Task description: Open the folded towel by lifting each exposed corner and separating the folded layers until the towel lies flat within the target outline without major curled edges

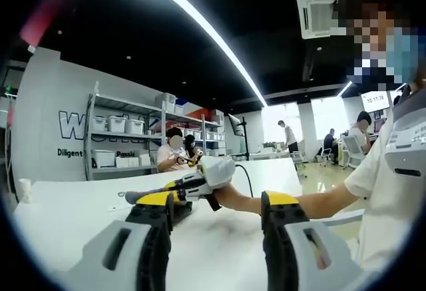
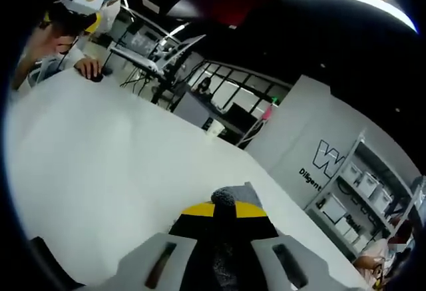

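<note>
Left gripper (image 1: 219, 238) jaws wide apart, nothing between, above white table (image 1: 73, 204). Beyond, right gripper (image 1: 133, 198) in person's hand (image 1: 216, 171). Right gripper (image 2: 223, 218) jaws pinched together on grey towel (image 2: 229, 198), bunched at yellow tips, lifted over table (image 2: 100, 151).

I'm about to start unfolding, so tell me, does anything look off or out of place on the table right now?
Yes: the grey towel isn't lying flat. The right claw is shut on it, bunching a wad between the jaws above the white table. The left claw is open and holds nothing.
</note>
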A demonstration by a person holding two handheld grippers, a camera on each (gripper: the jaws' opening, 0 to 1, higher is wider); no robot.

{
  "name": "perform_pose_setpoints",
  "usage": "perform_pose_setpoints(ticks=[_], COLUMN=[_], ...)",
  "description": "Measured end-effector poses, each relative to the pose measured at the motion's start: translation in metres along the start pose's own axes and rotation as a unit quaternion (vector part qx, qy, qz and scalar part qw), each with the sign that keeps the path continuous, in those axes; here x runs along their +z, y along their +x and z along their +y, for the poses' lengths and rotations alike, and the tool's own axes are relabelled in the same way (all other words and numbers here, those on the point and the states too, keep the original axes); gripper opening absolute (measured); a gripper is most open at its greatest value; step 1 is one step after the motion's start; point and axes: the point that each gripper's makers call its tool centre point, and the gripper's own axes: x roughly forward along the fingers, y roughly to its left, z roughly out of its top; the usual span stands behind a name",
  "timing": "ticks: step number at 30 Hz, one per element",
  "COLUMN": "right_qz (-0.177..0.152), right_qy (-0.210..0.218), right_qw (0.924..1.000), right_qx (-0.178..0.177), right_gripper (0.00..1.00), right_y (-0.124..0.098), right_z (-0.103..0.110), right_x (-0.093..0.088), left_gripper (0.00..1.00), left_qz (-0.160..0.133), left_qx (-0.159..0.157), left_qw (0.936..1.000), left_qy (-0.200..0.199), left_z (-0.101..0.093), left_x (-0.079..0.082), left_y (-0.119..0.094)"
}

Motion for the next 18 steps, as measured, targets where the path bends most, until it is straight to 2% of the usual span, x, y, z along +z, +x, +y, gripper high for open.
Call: perform_pose_setpoints(ticks=[5,11,18], right_qz=[-0.006,-0.006,-0.024], right_qy=[-0.012,-0.009,-0.020], right_qw=[0.9999,0.9999,0.9995], right_qx=[-0.002,0.002,0.001], right_gripper=[0.00,0.00,0.00], right_y=[-0.003,-0.003,-0.007], right_z=[-0.001,0.000,-0.001], right_x=[0.009,0.007,0.017], left_gripper=[0.52,0.52,0.52], left_qz=[0.002,0.001,0.002], left_qx=[0.002,0.000,0.000], left_qw=[1.0000,1.0000,1.0000], left_qy=[0.000,-0.001,0.000], left_z=[0.001,0.000,0.001], left_x=[-0.001,-0.001,-0.001], left_y=[0.000,0.001,0.001])
